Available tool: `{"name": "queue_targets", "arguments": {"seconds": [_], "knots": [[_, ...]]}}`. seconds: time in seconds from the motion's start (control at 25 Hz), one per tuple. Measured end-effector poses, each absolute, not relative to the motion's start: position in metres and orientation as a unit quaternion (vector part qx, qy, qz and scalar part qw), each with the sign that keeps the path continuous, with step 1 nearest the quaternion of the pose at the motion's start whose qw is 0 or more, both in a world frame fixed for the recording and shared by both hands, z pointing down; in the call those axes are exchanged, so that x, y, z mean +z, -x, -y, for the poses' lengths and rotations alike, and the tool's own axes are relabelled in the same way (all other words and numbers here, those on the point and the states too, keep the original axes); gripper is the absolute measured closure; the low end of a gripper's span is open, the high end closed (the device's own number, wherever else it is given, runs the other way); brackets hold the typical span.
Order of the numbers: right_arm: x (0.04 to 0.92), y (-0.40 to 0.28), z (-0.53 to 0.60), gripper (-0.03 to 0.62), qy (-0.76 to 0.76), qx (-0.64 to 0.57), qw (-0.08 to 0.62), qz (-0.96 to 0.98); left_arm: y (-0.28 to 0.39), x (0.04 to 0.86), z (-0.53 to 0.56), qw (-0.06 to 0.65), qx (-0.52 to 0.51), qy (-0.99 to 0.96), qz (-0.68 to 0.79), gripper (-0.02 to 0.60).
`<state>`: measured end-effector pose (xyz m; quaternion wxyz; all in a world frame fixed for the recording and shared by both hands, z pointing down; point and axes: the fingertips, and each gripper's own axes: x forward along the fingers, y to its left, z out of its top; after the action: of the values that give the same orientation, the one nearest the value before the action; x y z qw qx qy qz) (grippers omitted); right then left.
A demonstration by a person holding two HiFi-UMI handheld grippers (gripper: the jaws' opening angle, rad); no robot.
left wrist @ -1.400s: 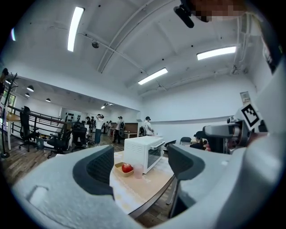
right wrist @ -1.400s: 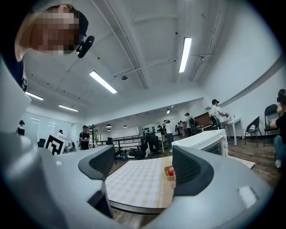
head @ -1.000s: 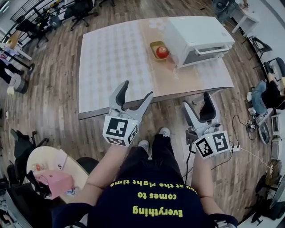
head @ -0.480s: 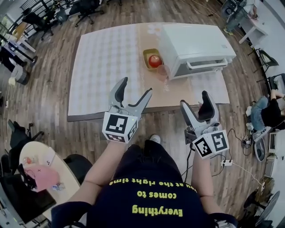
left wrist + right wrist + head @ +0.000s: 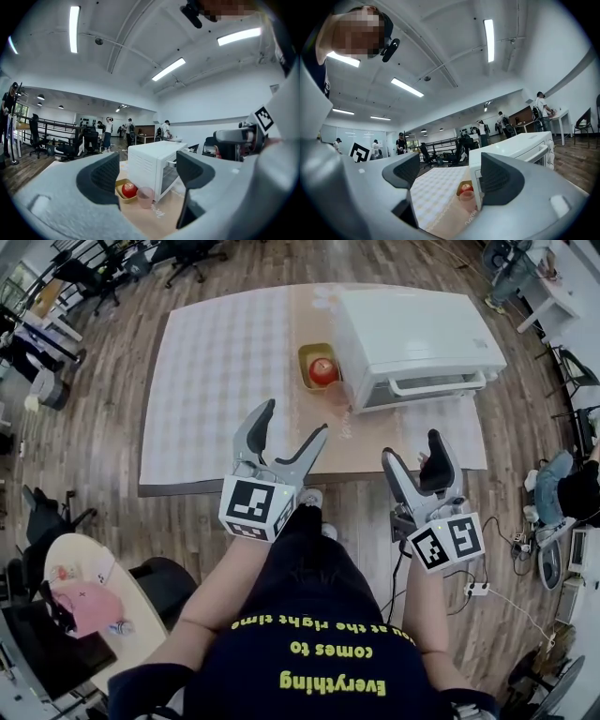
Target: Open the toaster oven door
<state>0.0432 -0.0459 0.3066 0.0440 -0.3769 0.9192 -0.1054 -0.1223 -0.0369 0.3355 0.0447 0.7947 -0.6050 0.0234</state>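
A white toaster oven (image 5: 412, 338) stands at the table's right end with its door shut and its handle (image 5: 437, 383) along the front top edge. The oven also shows in the left gripper view (image 5: 152, 171) and the right gripper view (image 5: 513, 150). My left gripper (image 5: 289, 432) is held open in front of the table's near edge, with nothing between its jaws. To its right my right gripper (image 5: 415, 457) is open and empty too, short of the table and well below the oven door.
A yellow dish with a red apple (image 5: 322, 368) sits just left of the oven, and a pink cup (image 5: 338, 396) stands in front of it. The table (image 5: 225, 371) has a pale checked cloth. Office chairs, a round side table (image 5: 94, 606) and floor cables surround it.
The table and oven have drifted slightly left and closer in the head view as the person stepped in. Both grippers keep their open pose near the table's front edge.
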Motion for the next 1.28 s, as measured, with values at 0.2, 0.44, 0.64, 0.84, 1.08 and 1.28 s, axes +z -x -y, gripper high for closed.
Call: {"name": "queue_targets", "arguments": {"seconds": [0.2,0.44,0.64,0.84,1.08,1.28], "knots": [[0.306,-0.044,0.075,0.192,0.387,-0.103,0.044,-0.915,0.122,0.337,0.073,0.046,0.019,-0.801,0.597,0.199],[0.299,-0.030,0.116,0.194,0.402,-0.093,0.049,-0.910,0.126,0.333,0.118,0.040,0.014,-0.817,0.576,0.199],[0.292,-0.018,0.149,0.193,0.416,-0.082,0.051,-0.904,0.136,0.332,0.156,0.036,0.012,-0.828,0.559,0.199],[0.293,-0.017,0.173,0.194,0.439,-0.081,0.047,-0.894,0.138,0.338,0.184,0.042,0.014,-0.841,0.540,0.199],[0.304,-0.023,0.191,0.194,0.446,-0.097,0.035,-0.889,0.134,0.343,0.203,0.053,0.018,-0.843,0.535,0.199],[0.309,-0.019,0.203,0.195,0.431,-0.102,0.027,-0.896,0.138,0.345,0.211,0.057,0.013,-0.835,0.547,0.199]]}}
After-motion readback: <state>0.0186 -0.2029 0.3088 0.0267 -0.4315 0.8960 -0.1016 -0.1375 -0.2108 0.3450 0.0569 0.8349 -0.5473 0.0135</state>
